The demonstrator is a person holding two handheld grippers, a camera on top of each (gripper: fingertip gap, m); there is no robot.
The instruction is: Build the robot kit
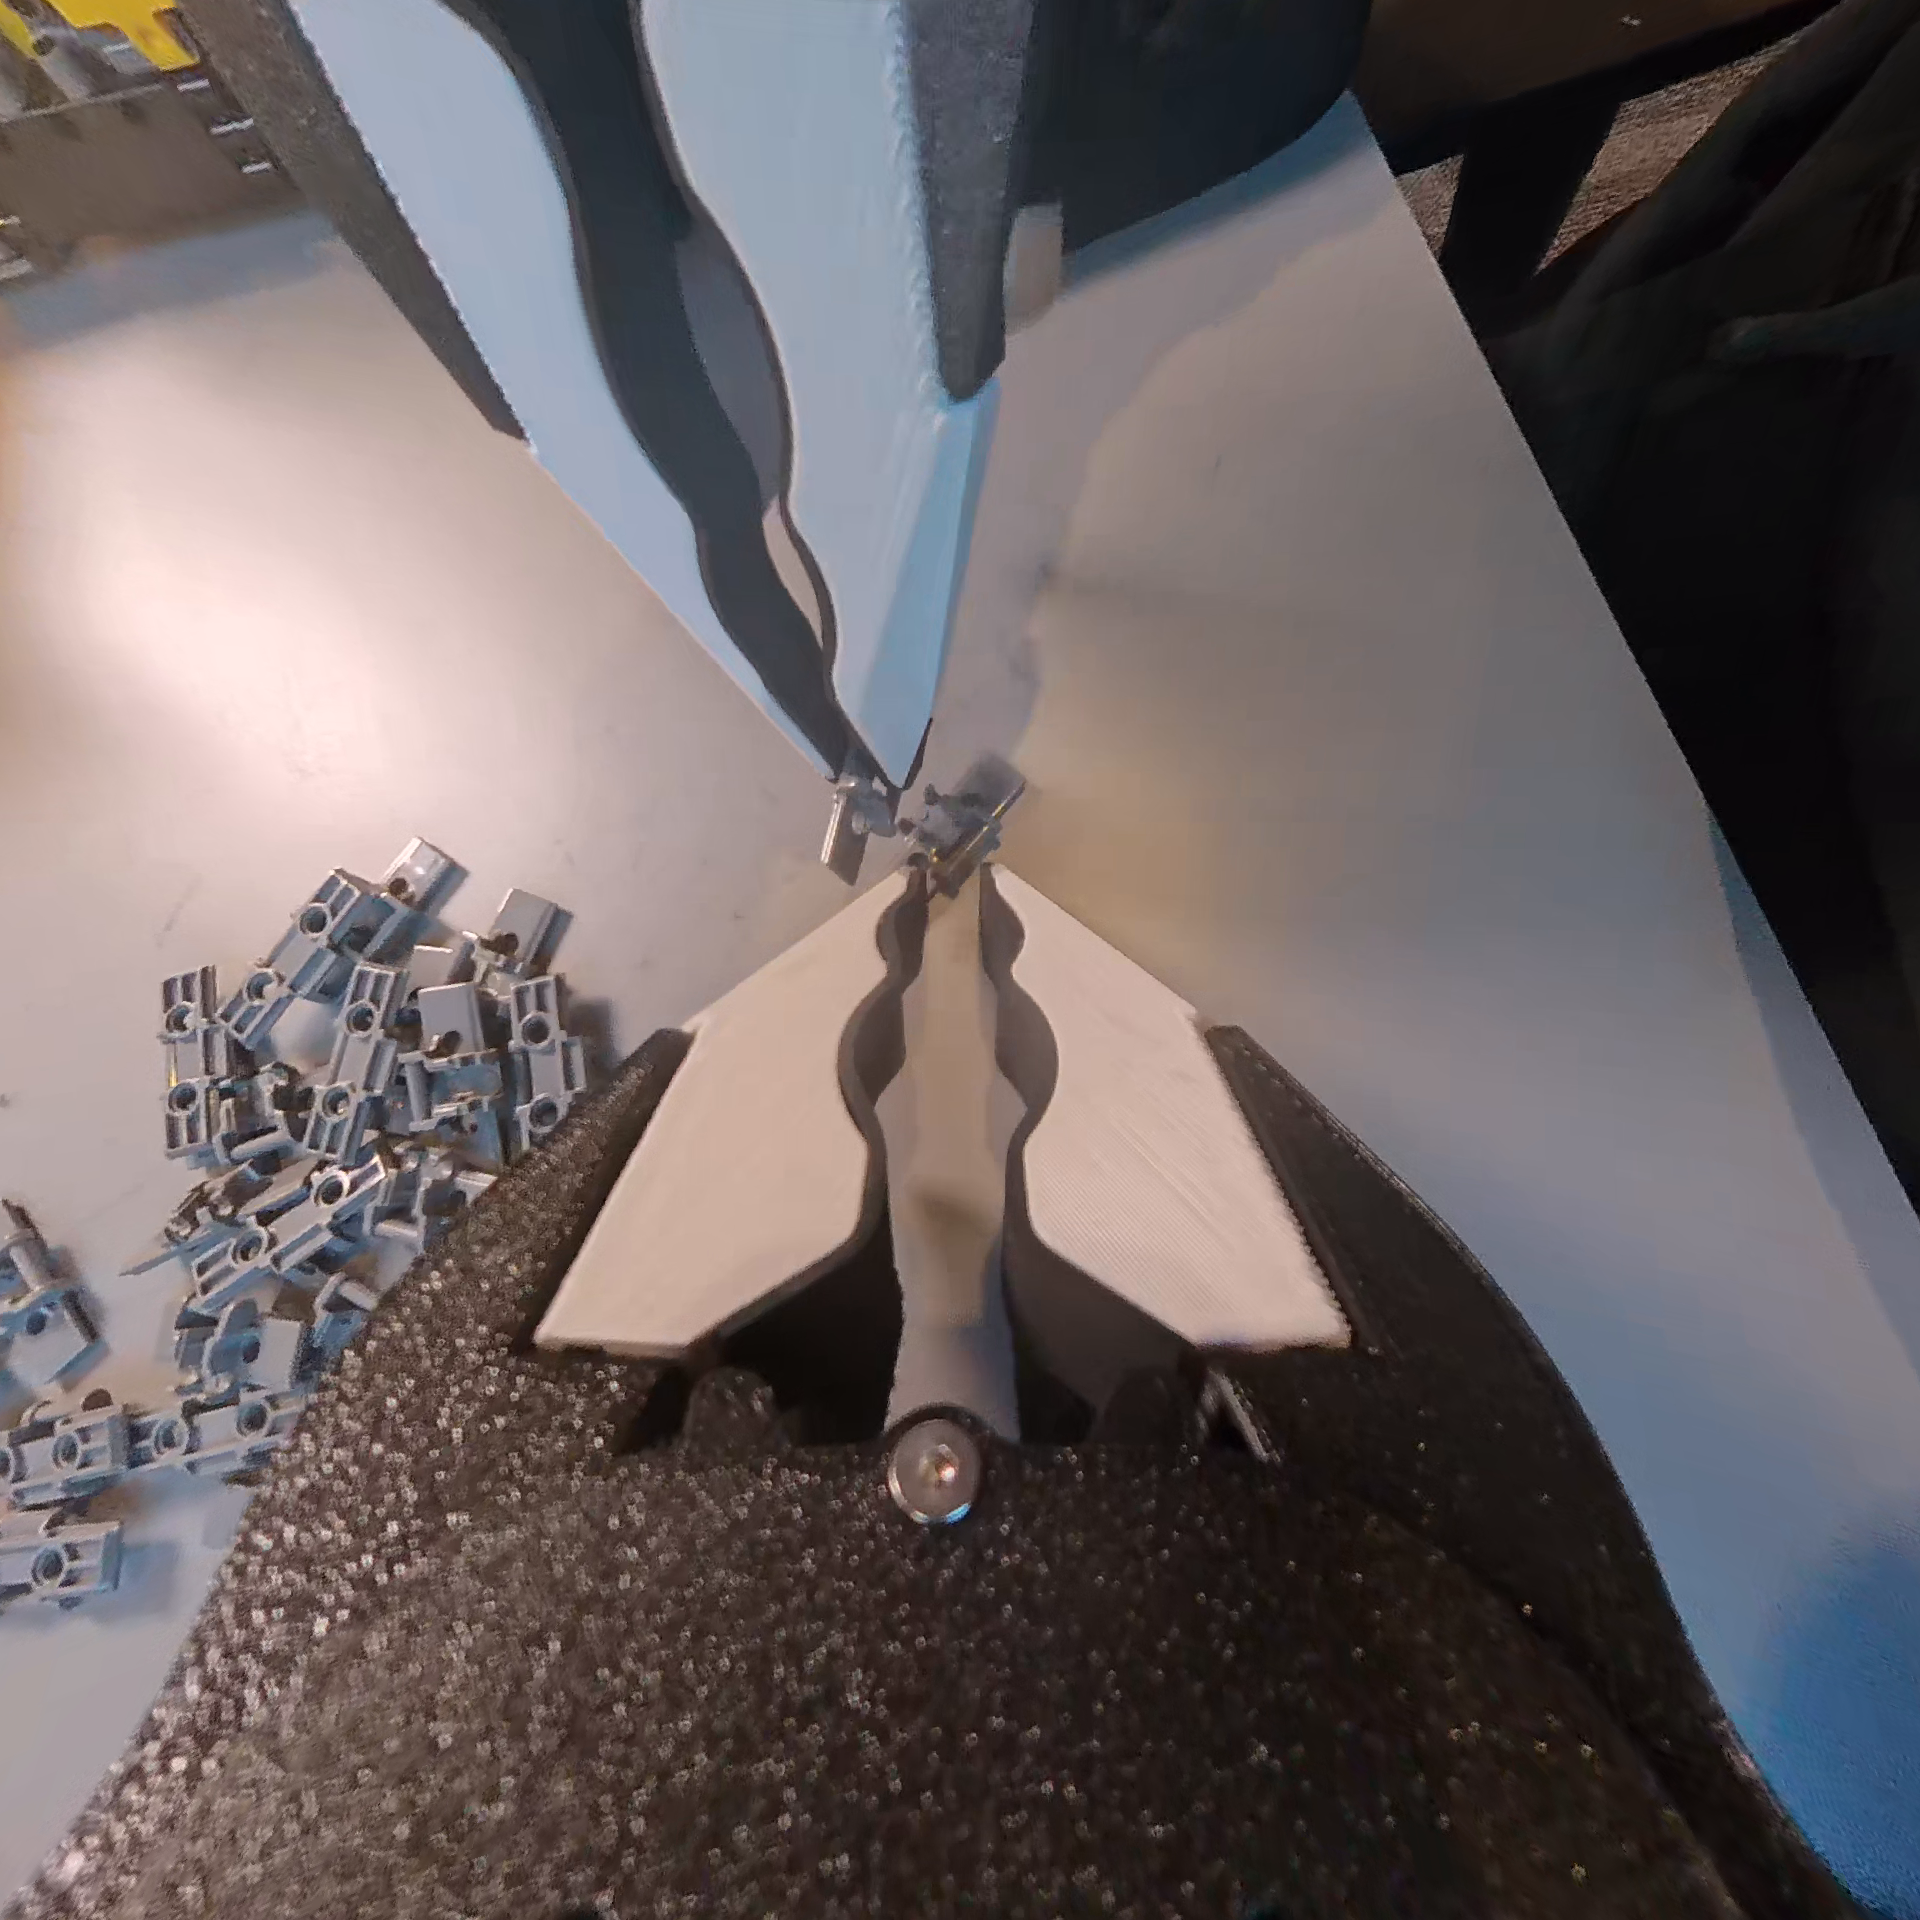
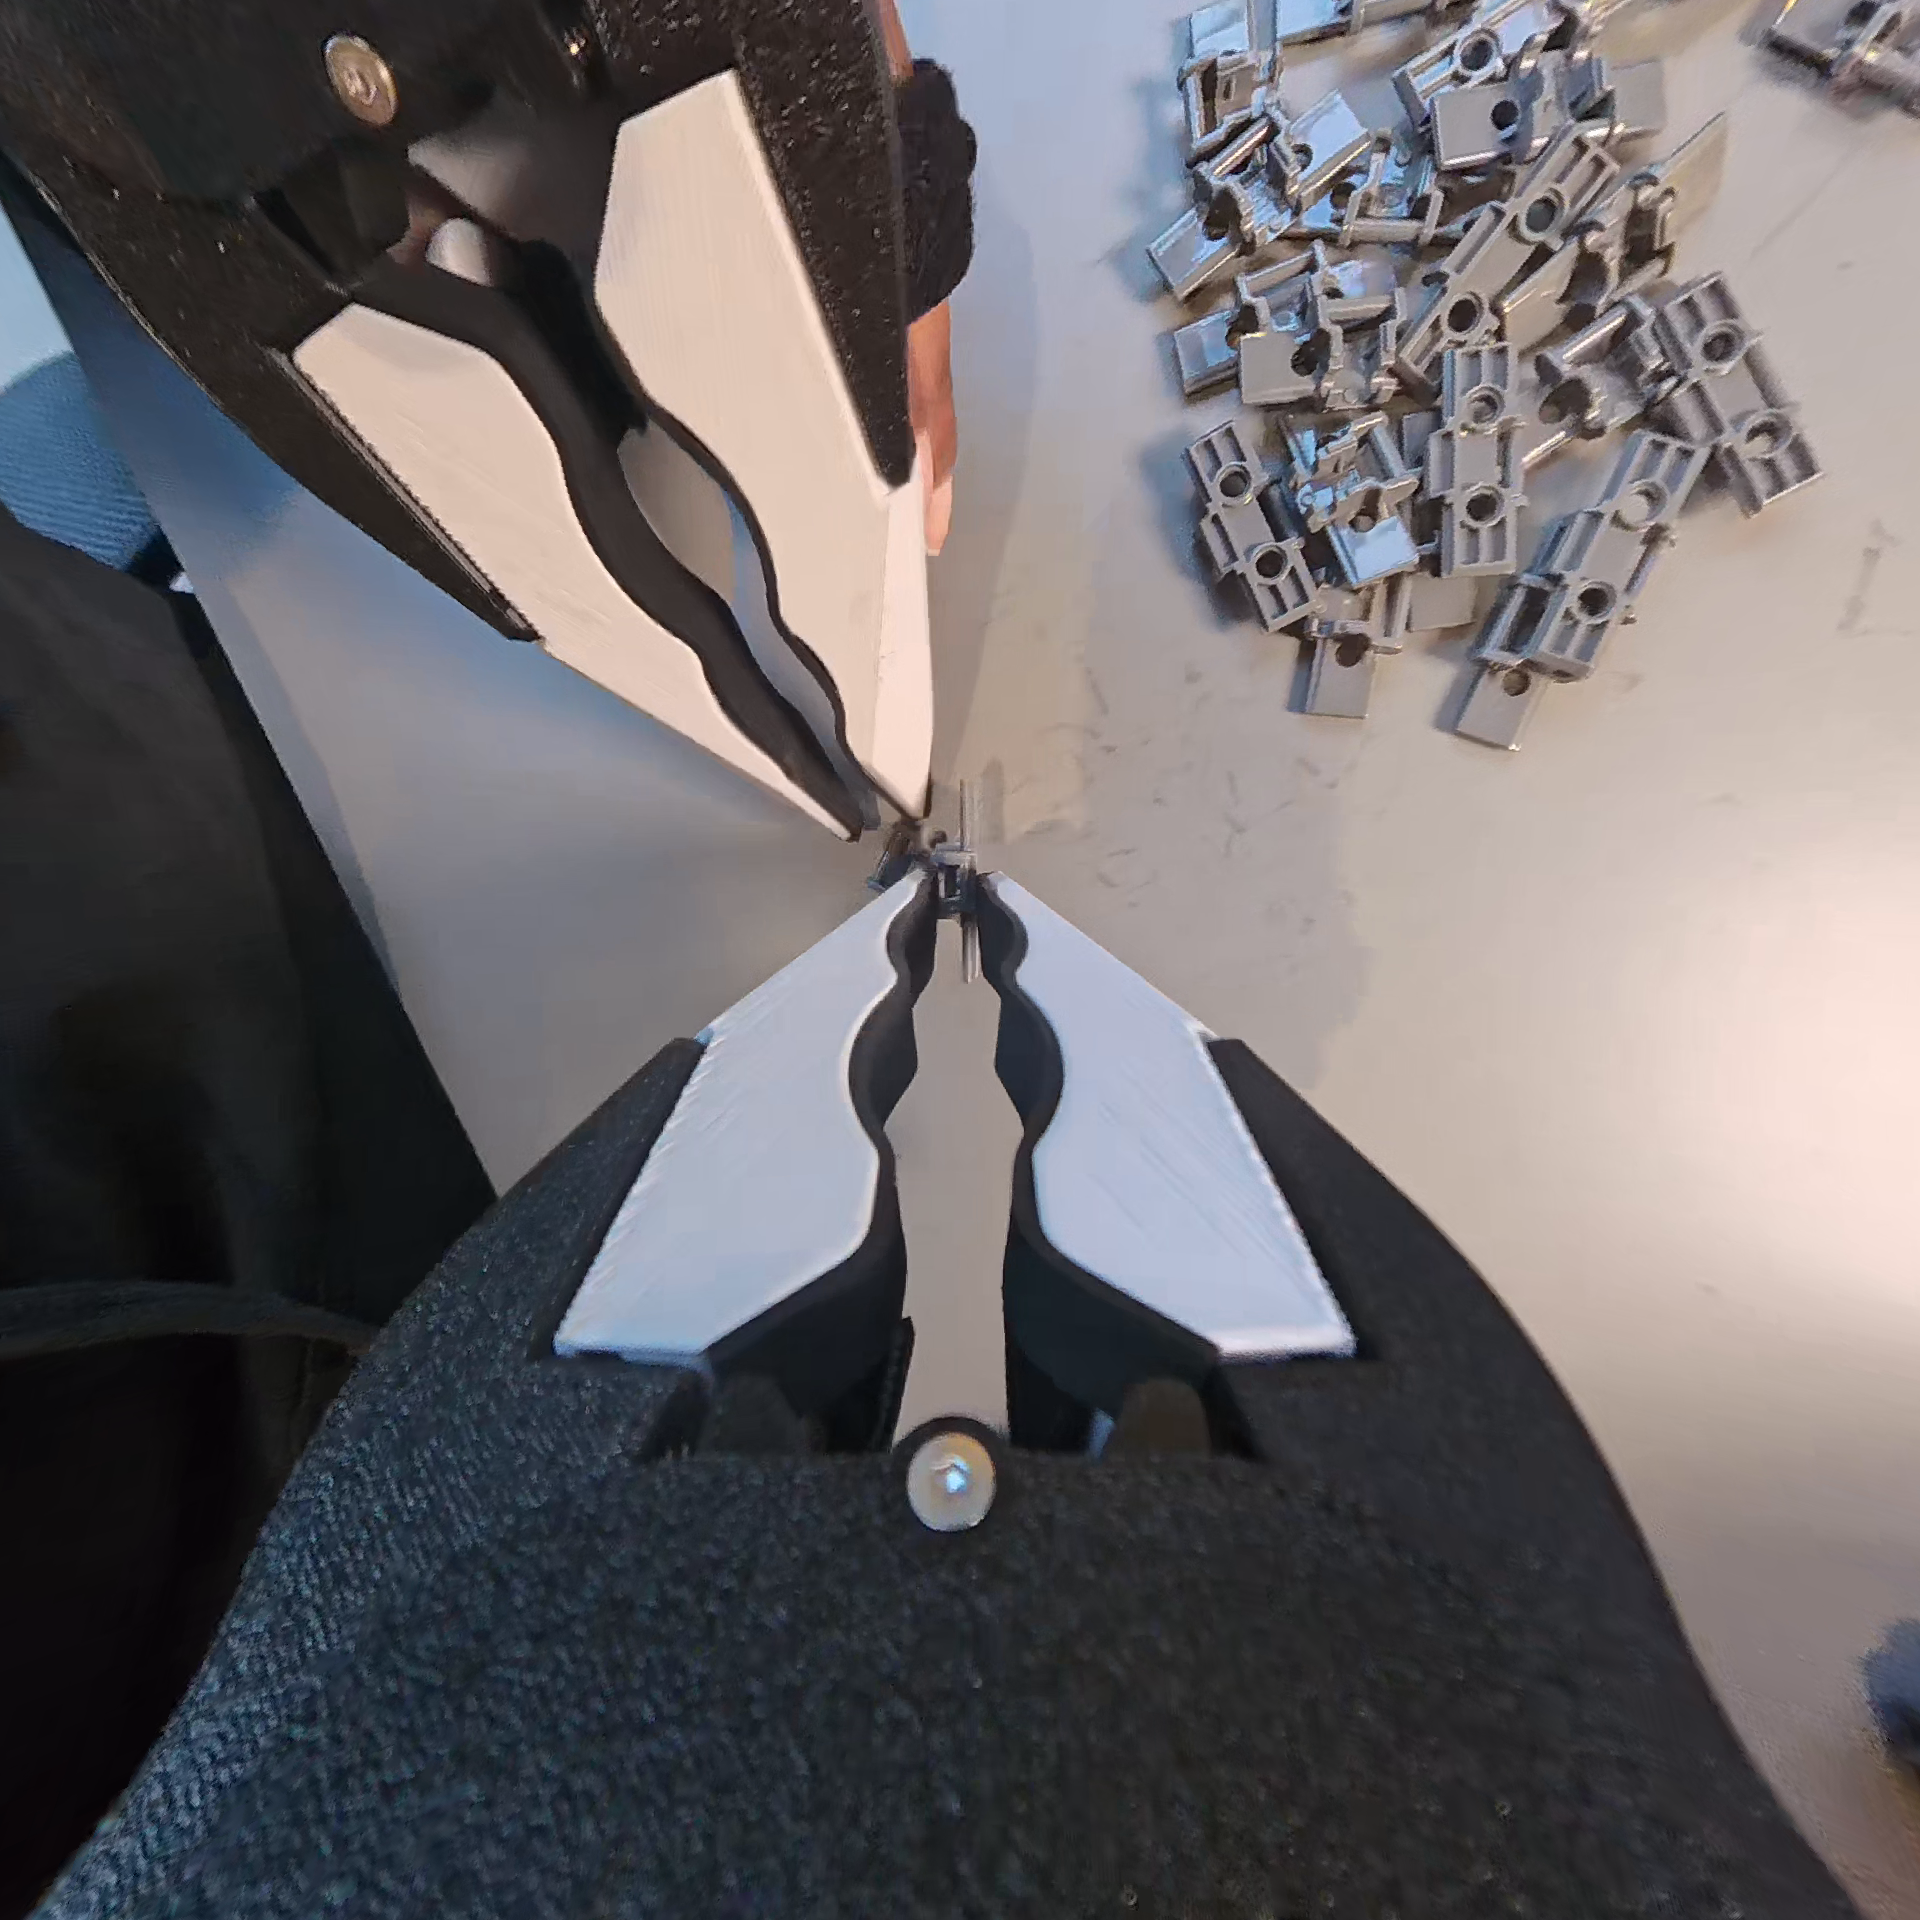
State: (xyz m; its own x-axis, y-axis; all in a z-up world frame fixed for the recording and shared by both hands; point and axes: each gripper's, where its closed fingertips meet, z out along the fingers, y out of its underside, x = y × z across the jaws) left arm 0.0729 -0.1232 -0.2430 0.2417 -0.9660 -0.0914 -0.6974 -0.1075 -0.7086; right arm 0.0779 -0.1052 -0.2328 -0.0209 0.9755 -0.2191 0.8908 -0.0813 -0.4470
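Above pale tabletop (image 1: 1299,727), each hand-held gripper (image 1: 948,878) (image 2: 951,894) pinches a small grey clip (image 1: 961,821) (image 1: 854,826), apparently touching

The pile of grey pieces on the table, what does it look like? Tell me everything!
The pile is a loose heap of many small grey metal-looking pieces, each flat and blocky with ridges and a round hole. Some have a thin pin sticking out. They lie jumbled at all angles, overlapping, on the pale table. A few strays sit apart from the heap. No gripper touches it: the left gripper and right gripper each pinch a single small piece away from it.
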